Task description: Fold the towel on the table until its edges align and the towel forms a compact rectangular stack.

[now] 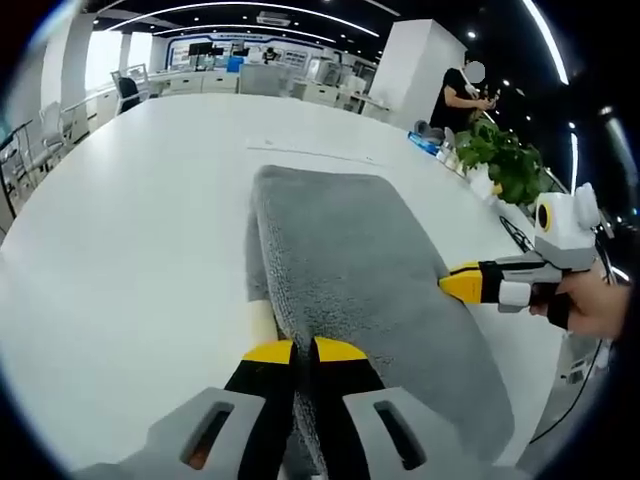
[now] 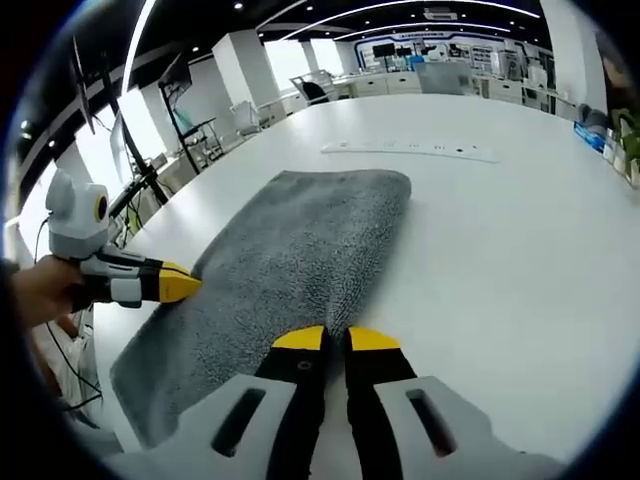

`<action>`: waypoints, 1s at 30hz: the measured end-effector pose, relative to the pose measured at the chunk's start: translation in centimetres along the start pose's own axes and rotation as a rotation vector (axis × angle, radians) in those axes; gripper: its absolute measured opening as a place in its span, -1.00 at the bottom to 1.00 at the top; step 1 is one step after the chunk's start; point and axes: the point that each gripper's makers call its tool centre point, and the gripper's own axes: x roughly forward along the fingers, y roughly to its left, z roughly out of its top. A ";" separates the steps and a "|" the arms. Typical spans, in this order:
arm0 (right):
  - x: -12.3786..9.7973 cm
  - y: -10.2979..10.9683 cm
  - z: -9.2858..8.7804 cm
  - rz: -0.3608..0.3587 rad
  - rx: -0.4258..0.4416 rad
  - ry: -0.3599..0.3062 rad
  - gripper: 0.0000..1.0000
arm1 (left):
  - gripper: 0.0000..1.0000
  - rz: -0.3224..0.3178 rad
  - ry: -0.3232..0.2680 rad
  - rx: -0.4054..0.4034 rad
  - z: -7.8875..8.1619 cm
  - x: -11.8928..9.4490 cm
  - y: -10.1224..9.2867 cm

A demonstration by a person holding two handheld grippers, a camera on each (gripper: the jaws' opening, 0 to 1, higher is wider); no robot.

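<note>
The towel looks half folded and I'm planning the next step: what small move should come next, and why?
Probably lift both pinched edges and carry them toward the far end. The left gripper and right gripper each clamp a near edge of the gray towel, which lies long on the white table.

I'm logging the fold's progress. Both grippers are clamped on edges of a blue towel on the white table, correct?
Not quite: the towel is grey, not blue, as the left gripper view shows. The rest holds: the left gripper and right gripper are each shut on an edge of it, on the white table.

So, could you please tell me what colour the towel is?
Grey; the towel shows best in the right gripper view.
</note>
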 end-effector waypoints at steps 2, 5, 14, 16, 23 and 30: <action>-0.3 -0.6 -0.1 -0.005 0.002 0.000 -0.92 | -0.89 -0.004 0.004 0.004 0.0 0.2 -0.6; -1.0 -1.8 -0.3 -0.019 0.003 0.002 -0.92 | -0.89 -0.020 0.009 0.023 0.0 0.5 -1.8; -3.9 -5.2 -1.8 -0.081 -0.014 -0.003 -0.92 | -0.89 -0.088 0.014 0.074 -0.3 1.9 -6.8; -4.6 -5.9 -2.3 -0.094 -0.029 0.005 -0.92 | -0.89 -0.100 0.009 0.080 -0.4 2.1 -7.7; -7.5 -9.3 -3.8 -0.169 -0.066 0.038 -0.93 | -0.89 -0.159 0.005 0.126 -1.2 2.9 -12.6; -8.3 -9.9 -4.3 -0.184 -0.042 0.021 -0.93 | -0.89 -0.157 0.014 0.167 -1.3 2.9 -13.8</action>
